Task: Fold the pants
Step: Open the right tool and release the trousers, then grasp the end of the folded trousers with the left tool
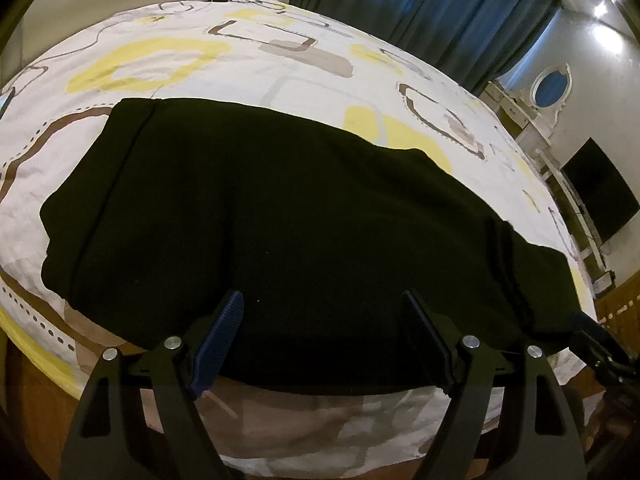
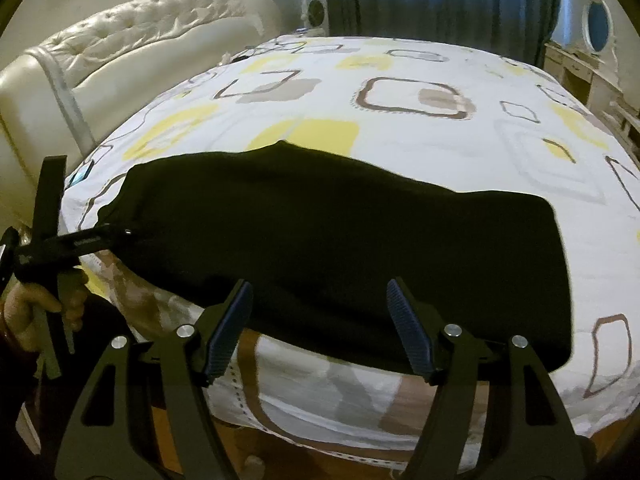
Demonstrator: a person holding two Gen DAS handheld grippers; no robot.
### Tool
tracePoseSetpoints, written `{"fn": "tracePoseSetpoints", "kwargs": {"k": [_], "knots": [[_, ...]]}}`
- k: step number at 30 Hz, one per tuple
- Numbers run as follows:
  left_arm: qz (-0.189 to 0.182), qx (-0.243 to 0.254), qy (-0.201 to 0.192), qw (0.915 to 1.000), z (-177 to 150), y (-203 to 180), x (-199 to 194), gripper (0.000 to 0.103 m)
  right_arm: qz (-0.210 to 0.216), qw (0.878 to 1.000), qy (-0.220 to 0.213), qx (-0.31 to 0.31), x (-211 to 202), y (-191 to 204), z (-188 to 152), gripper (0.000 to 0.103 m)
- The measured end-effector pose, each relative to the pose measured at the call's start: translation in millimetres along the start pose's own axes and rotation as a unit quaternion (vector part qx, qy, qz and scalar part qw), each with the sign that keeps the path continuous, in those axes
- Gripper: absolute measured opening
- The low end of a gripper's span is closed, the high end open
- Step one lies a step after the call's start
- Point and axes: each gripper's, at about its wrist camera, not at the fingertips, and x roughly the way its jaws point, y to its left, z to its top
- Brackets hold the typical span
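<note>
Item: black pants [image 1: 280,208], lying flat in a long folded band across the near part of the bed [image 1: 248,60], the long near edge running along the bed's near side.
Landmark: the pants; all places below are given from them.
Waistband end: the ribbed, gathered end [image 1: 508,264] lies at the right of the band in the left wrist view.
Opposite end: a seam line [image 1: 120,184] runs across the band close to its left end.
Left tool [image 1: 320,336]: jaws wide, nothing between the pads, poised over the near edge of the pants toward the left end.
Right tool [image 2: 320,320]: jaws wide and empty, above the near edge toward the waistband end; no cloth caught on the pads.
Hand [image 2: 36,304]: grips the left tool's handle, just off the left end of the pants.
Step in hand, judged: the cloth is laid and let go; a further fold across the length seems next.
Method: take both layers at one end, one tool at each corner, pads well onto the cloth.
Method: lift level, carry across, set edge on edge.
Risk: pinching the bedsheet [image 2: 420,140] beneath; catching only the top layer.
</note>
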Motion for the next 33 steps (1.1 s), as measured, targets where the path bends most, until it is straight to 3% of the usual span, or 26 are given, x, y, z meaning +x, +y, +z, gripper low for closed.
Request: {"fn": "tracePoseSetpoints", "kwargs": {"k": [7, 11, 15, 19, 25, 28, 33], "knots": [[-0.039, -0.035, -0.035, 0.9980, 15.9, 41.1, -41.7, 0.080, -0.017, 0.999, -0.007, 0.050, -13.7, -41.5, -4.8, 0.072], [-0.053, -0.061, -0.069, 0.9944, 34.4, 92.6, -68.2, 0.080, -0.023, 0.997, -0.008, 0.067, -17.1, -53.8, -5.5, 0.073], [-0.054, -0.086, -0.073, 0.9921, 52.6, 144.3, -75.2, 0.080, -0.022, 0.997, -0.005, 0.073, -17.8, -56.5, -4.9, 0.073], [-0.074, -0.118, -0.056, 0.9887, 65.7, 187.0, -66.2, 0.079, -0.017, 0.997, 0.005, 0.073, -13.6, -52.3, -3.6, 0.073], [-0.076, -0.120, -0.009, 0.9898, 73.7, 216.2, -43.8, 0.079, -0.013, 0.998, 0.017, 0.064, -6.4, -41.9, -1.7, 0.073], [-0.092, -0.118, 0.002, 0.9887, 72.4, 210.8, -36.0, 0.079, -0.012, 0.998, 0.021, 0.063, -2.3, -38.9, -0.4, 0.073], [-0.143, -0.069, 0.036, 0.9866, 66.8, 190.6, -30.1, 0.079, -0.005, 0.997, 0.034, 0.068, 8.2, -35.6, -1.3, 0.073]]}}
